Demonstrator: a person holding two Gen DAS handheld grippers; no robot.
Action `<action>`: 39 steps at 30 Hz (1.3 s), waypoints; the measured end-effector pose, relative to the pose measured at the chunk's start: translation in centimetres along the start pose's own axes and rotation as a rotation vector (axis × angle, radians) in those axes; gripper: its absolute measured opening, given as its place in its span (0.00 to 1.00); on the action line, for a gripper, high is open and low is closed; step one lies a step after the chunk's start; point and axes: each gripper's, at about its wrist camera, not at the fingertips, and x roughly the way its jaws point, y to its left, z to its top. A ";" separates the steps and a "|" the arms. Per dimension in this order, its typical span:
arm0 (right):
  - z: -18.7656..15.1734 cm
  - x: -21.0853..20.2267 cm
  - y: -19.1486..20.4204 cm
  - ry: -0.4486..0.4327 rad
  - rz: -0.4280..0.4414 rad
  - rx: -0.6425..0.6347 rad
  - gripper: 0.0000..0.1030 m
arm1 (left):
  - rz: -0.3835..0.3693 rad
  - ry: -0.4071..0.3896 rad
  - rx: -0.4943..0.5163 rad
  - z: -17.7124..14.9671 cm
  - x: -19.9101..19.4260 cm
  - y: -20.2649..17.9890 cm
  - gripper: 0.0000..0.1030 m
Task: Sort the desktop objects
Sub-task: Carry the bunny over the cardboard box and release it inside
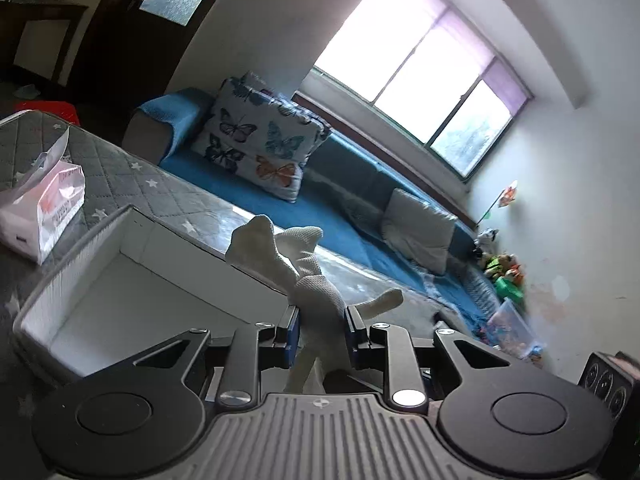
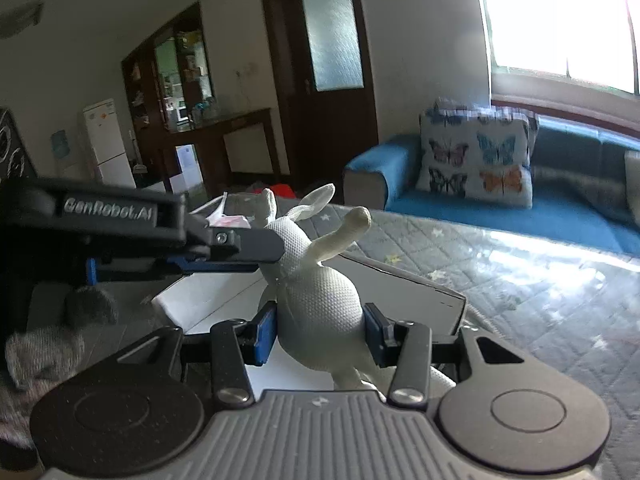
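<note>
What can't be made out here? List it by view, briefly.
- White knitted toy rabbit: legs hidden under the left gripper, left wrist view; face covered by that gripper, right wrist view.
- White open box: floor mostly behind the rabbit and right gripper, right wrist view.
- Pink-and-white tissue pack: print blurred, left wrist view.
- Grey fuzzy item: blurred, cut by left edge, right wrist view.

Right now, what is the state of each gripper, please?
Left gripper: closed on the white plush rabbit, near the neck.
Right gripper: closed on the rabbit's body.
</note>
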 end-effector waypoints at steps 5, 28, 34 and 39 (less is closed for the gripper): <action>0.2 4.7 -2.3 0.101 0.028 0.094 0.44 | 0.040 0.054 -0.024 0.9 3.5 2.0 0.23; -1.2 4.1 -2.7 0.193 -0.035 0.093 0.56 | 0.142 0.108 0.102 -2.5 4.6 1.7 0.25; -2.0 -0.3 -1.8 0.149 -0.034 0.069 0.56 | 0.135 0.100 0.155 -4.0 2.3 0.0 0.26; -3.8 -3.9 -0.4 0.109 -0.047 0.023 0.61 | 0.110 0.104 0.183 -5.6 0.1 -1.2 0.29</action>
